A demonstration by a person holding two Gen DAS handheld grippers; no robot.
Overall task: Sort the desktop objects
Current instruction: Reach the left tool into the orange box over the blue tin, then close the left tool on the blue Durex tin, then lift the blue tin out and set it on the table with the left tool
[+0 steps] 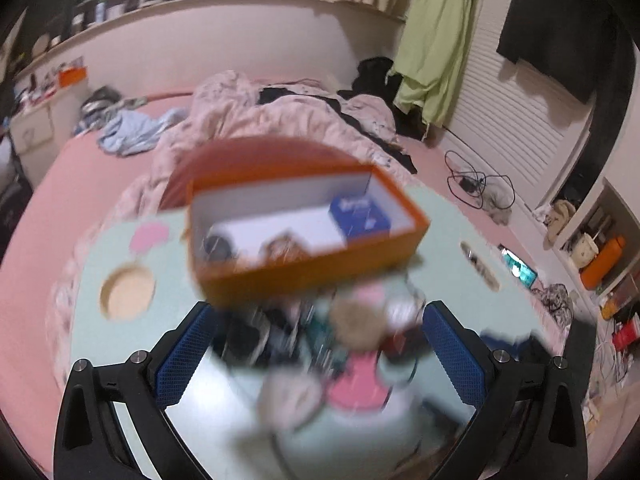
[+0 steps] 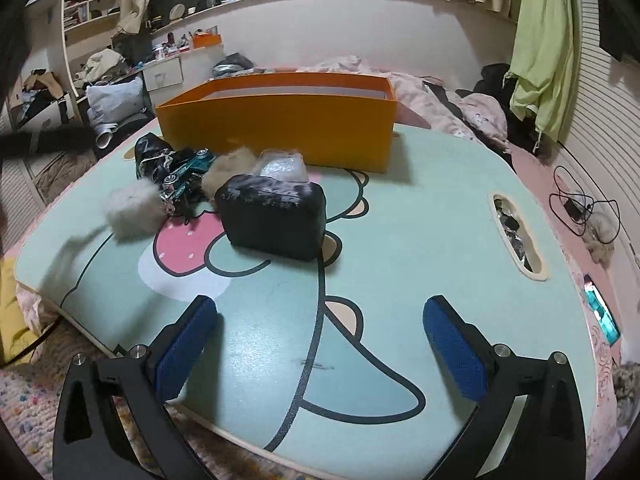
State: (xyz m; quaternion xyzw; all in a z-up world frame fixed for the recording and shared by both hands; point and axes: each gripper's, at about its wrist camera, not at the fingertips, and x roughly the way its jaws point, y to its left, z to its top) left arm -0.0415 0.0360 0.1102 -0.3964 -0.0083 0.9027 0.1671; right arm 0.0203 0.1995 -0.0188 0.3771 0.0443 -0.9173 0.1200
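Right gripper (image 2: 320, 336) fingers spread wide, nothing between them, low over front of mint-green cartoon-print worktop (image 2: 420, 208). Left gripper (image 1: 320, 344) fingers wide apart too, empty; that view badly blurred. Open orange cardboard box (image 2: 280, 128) sits at worktop's far edge, small blue carton (image 1: 359, 216) inside. Just in front: black tissue pouch (image 2: 276, 216), teal toy car (image 2: 188, 172), grey fluffy pompom (image 2: 132, 212), tan fluffy pompom (image 2: 230, 172) clustered. Pink bed (image 1: 36, 220) behind.
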